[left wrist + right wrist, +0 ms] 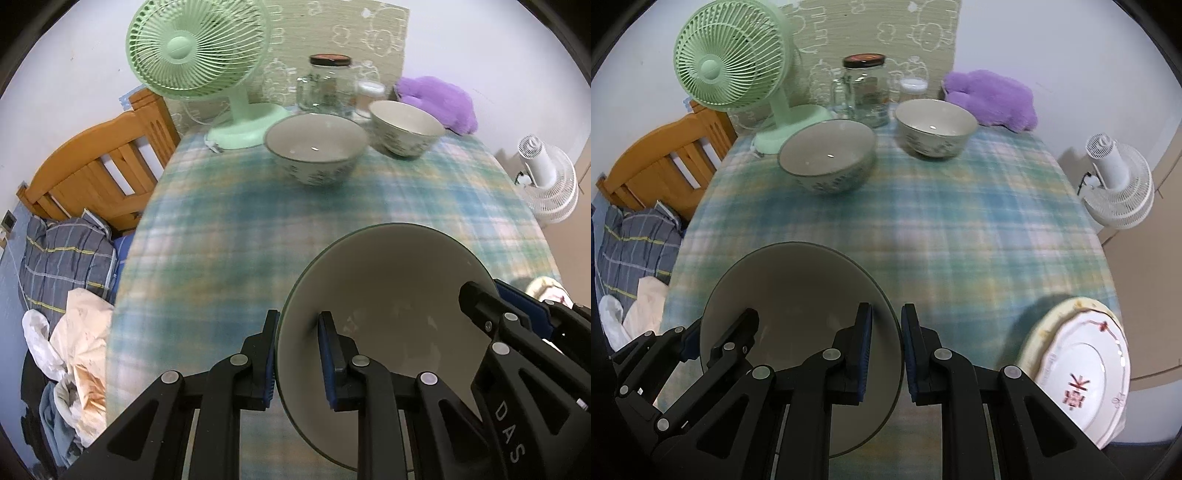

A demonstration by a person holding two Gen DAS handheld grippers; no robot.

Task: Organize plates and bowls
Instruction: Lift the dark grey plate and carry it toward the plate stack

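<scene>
Both tongs clamp one large bowl point(388, 317) at the bottom of each frame: my left gripper point(299, 354) pinches its left rim, one pad inside and one outside, while my right gripper point(886, 350) pinches the opposite rim the same way. Two grips on opposite edges keep a wide, heavy bowl level, which I judge one grip could not do. The bowl is carried above the plaid tablecloth point(229, 229), mouth upward and tipped slightly toward the cameras; being round, it has no long axis, only the vertical one through its mouth. Two smaller patterned bowls stand upright toward the top: one at centre point(316, 149), one to its right point(404, 127), near but apart. Plates point(1082, 373) lie stacked at lower right in the right view. I judge nesting comes next.
</scene>
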